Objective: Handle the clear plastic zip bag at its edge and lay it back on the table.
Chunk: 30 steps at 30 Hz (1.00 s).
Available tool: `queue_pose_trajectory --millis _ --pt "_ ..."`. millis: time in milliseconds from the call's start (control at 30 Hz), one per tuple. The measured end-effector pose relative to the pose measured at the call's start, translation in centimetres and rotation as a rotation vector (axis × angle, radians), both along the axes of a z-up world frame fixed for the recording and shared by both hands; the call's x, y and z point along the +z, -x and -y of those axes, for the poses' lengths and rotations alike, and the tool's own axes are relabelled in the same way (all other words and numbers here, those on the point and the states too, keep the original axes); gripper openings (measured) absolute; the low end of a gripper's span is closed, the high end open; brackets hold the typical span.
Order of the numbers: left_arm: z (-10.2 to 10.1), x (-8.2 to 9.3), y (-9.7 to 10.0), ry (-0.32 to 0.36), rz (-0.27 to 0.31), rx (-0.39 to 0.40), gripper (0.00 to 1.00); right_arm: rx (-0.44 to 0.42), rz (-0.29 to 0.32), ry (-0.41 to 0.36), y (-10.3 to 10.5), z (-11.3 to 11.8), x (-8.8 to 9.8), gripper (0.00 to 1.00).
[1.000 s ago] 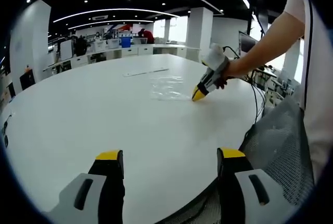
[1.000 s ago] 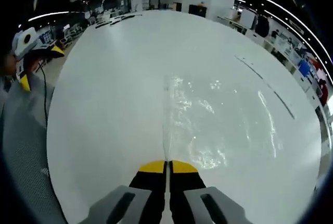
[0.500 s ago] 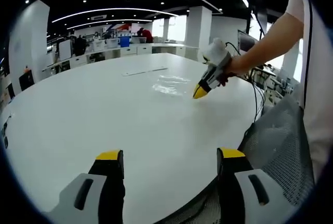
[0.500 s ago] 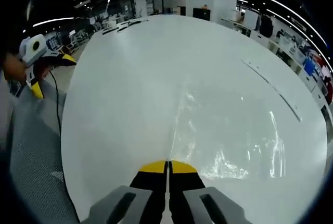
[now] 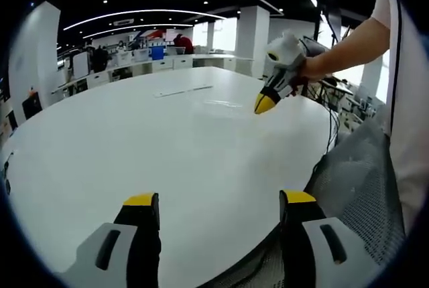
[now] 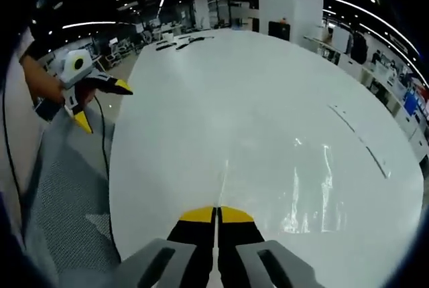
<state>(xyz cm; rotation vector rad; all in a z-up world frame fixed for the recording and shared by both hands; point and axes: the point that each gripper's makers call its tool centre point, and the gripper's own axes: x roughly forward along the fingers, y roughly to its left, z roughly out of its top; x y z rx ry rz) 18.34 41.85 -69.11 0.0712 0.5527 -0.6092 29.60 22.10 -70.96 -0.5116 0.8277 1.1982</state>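
The clear plastic zip bag [image 6: 305, 191] stretches flat to the right of my right gripper [image 6: 216, 215], which is shut on its near edge. In the left gripper view the bag [image 5: 223, 103] is a thin glinting sheet low over the white table [image 5: 134, 140], seen nearly edge-on. Beside it a hand holds the right gripper [image 5: 263, 104] a little above the tabletop. My left gripper [image 5: 219, 199] is open over the table's near edge with nothing between its jaws. It also appears at the left in the right gripper view, where the left gripper [image 6: 104, 105] is open.
A long thin strip [image 5: 182, 91] lies on the far side of the table, also seen as the strip [image 6: 362, 142] beyond the bag. A grey mesh chair [image 5: 355, 167] and a dangling cable stand at the table's edge. Desks and a white pillar [image 5: 255, 33] are behind.
The right gripper has risen and drawn back with the bag's edge in it. The bag has gone from crumpled and raised to flat and low. The left gripper has stayed put.
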Motion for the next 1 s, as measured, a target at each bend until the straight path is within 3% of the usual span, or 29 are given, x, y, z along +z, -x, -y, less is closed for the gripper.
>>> queue_pose_trajectory --millis 300,533,900,1000 --pt "0.4 0.2 0.2 0.0 -0.013 -0.028 0.7 0.066 0.019 0.001 1.1 -0.2 2.0 0.0" --pt "1.1 1.3 -0.1 -0.007 -0.004 -0.077 0.67 0.12 0.044 0.002 1.8 -0.3 4.0 0.0" --pt "2.1 5.0 -1.3 -0.002 0.063 -0.134 0.66 0.164 0.096 0.006 2.3 -0.1 6.7 0.0" --pt "2.6 5.3 -1.2 -0.006 0.046 -0.19 0.62 0.171 0.108 0.003 2.3 -0.1 7.4 0.0"
